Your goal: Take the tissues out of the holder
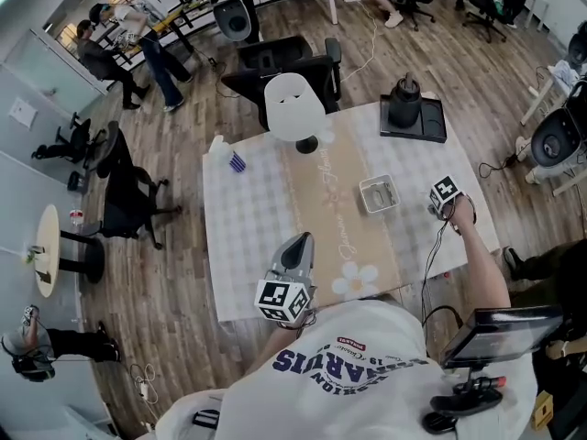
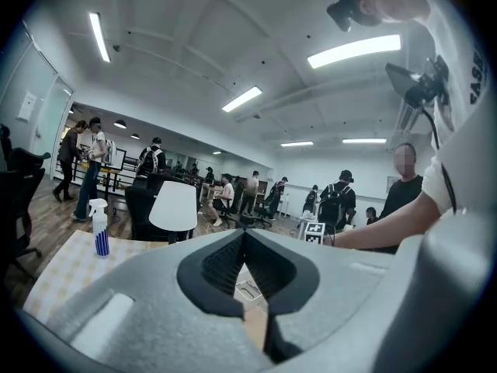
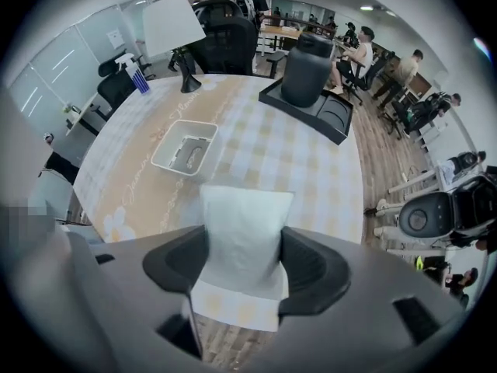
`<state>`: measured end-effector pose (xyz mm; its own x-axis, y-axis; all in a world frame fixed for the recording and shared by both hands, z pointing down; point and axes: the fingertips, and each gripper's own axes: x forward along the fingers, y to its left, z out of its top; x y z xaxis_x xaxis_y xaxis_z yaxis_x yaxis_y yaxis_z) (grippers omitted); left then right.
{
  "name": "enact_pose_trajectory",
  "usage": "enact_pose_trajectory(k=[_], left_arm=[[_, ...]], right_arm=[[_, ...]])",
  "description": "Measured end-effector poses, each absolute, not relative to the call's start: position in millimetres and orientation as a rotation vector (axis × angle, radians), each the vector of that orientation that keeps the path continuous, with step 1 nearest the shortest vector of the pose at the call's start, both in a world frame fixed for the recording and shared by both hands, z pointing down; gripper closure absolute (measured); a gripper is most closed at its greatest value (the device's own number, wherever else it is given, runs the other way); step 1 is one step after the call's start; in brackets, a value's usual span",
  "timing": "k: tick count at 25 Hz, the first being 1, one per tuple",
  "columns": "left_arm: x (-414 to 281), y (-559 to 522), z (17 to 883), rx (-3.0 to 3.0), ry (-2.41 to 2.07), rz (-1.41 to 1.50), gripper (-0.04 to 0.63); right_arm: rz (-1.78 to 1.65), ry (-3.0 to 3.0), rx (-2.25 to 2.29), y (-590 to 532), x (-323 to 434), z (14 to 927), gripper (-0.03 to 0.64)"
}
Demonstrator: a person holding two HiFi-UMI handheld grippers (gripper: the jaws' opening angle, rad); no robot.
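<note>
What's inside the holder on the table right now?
The white holder shows only a small grey shape on its floor, too small to tell what it is. The tissue pack is outside it, clamped between the jaws of the right gripper.

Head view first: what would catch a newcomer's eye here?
The right gripper clamps a white tissue pack above the checked table. Beyond it the small white holder sits mid-table, while the left gripper hovers shut and empty near the table's front edge.
</note>
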<state>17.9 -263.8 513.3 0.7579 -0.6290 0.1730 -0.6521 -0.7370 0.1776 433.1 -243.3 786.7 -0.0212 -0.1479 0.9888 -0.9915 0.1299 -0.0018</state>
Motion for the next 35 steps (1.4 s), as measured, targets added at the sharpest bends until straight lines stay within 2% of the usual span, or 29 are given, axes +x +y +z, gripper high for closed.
enact_pose_trajectory(k=[7,17,35], left_arm=[[13,-262,512,2.721,-1.039,0.143,0.595],[10,-262,516,2.705,-1.066,0.152,0.595],[23,-259,519,2.710,-1.047,0.162,0.595]], right_arm=[[1.142,-1.314,1.200,-233,432,846,0.325],[1.167,-1.292,1.164,-231,424,879,0.324],[1.177,-1.313,1.139,-228,416,891,0.288]])
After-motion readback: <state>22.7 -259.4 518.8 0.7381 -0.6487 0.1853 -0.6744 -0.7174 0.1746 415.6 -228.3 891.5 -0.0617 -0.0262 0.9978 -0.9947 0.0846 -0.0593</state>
